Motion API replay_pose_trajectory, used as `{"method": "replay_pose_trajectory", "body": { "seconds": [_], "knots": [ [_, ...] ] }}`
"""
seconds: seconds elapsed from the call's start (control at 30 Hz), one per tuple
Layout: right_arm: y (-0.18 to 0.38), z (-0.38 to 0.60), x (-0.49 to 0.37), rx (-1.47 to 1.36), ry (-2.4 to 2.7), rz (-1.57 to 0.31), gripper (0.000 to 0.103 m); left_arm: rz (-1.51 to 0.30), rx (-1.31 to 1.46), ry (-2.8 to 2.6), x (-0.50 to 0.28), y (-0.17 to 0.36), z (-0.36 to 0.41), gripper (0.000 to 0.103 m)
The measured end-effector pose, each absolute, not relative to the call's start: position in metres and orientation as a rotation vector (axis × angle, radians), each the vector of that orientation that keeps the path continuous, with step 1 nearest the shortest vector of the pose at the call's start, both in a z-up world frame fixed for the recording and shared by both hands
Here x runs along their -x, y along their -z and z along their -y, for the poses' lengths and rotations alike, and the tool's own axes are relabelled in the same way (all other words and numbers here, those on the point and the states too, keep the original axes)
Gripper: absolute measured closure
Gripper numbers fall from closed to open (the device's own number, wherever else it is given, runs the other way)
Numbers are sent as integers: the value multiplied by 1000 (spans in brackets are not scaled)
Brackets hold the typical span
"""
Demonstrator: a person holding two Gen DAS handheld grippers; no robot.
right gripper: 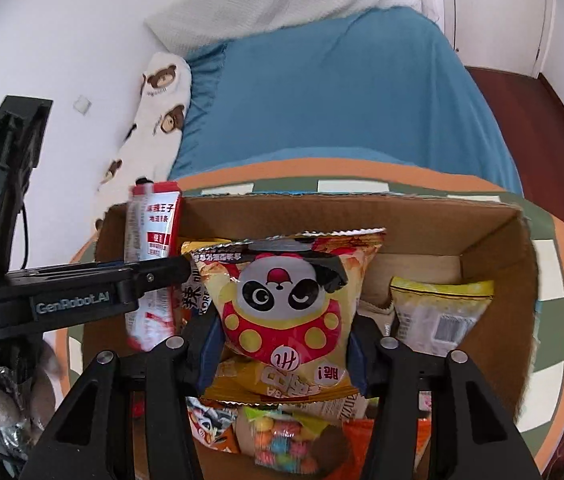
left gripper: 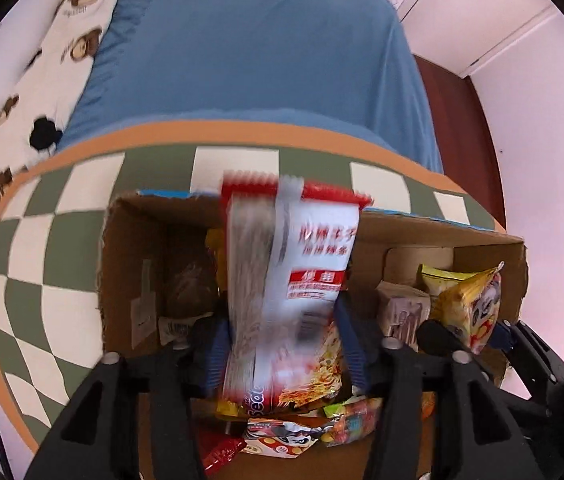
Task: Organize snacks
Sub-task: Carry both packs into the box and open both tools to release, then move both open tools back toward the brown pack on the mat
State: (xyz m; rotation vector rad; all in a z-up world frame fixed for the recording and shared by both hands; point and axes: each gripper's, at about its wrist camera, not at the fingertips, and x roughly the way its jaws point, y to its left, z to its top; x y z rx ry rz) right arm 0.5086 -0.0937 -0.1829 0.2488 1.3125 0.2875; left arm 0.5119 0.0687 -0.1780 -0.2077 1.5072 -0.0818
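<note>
Both grippers hang nose-down over an open brown cardboard box (right gripper: 493,240) that sits on a round green-and-white checked mat with an orange rim (left gripper: 42,240).

Between the blue pads of the left gripper (left gripper: 282,352) stands a tall white-and-red foil snack packet with red Chinese lettering (left gripper: 305,264), upright and motion-blurred. Its jaws stand partly apart, and the packet's lower part runs between them; whether the pads press on it or have let go I cannot tell.

Flanked by the jaws of the right gripper (right gripper: 282,356) is a puffy yellow crisp bag printed with a panda face (right gripper: 282,304), its crimped top edge pointing away from the tool. These jaws are partly apart too, and both pads sit against the bag's lower sides; how firm the hold is cannot be read.

Below both tools the box floor is littered with small packets, including a clear bag of coloured sweets (right gripper: 282,444). Beyond the right gripper, against the far right wall, lies a pale yellow packet with a barcode (right gripper: 441,312).

Risks, as I judge them: with partly open jaws either bag may slide out crooked and land on edge across the packets beneath. The tall packet could topple over the near box wall. The two tools work close together, so one frame could knock the other's bag.
</note>
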Motion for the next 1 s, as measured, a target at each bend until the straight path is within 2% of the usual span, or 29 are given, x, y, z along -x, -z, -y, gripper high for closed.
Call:
{"method": "replay_pose_trajectory", "body": {
  "seconds": [0.07,0.1,0.17,0.23,0.33,0.5,0.57,0.6,1.0],
  "knots": [
    [191,90,-516,-244,-275,-1321,21,-1502,203,61,-512,181,-72,26],
    [193,90,-519,-233,-266,-1318,16,-1490,196,53,-511,179,-73,26],
    [193,90,-522,-218,-257,-1312,14,-1472,202,48,-507,175,-75,25],
    [194,92,-522,-198,-241,-1316,7,-1461,205,51,-502,173,-76,25],
    [194,101,-512,-163,-208,-1314,7,-1433,159,41,-492,167,-71,19],
    [191,112,-488,-129,-188,-1306,6,-1394,158,51,-472,161,-66,17],
    [187,115,-474,-109,-174,-1298,6,-1369,138,50,-461,156,-62,4],
    [185,116,-468,-101,-169,-1293,6,-1359,129,53,-456,154,-60,2],
    [132,135,-387,-66,-140,-1156,4,-1171,72,25,-374,107,-42,0]
  ]
}}
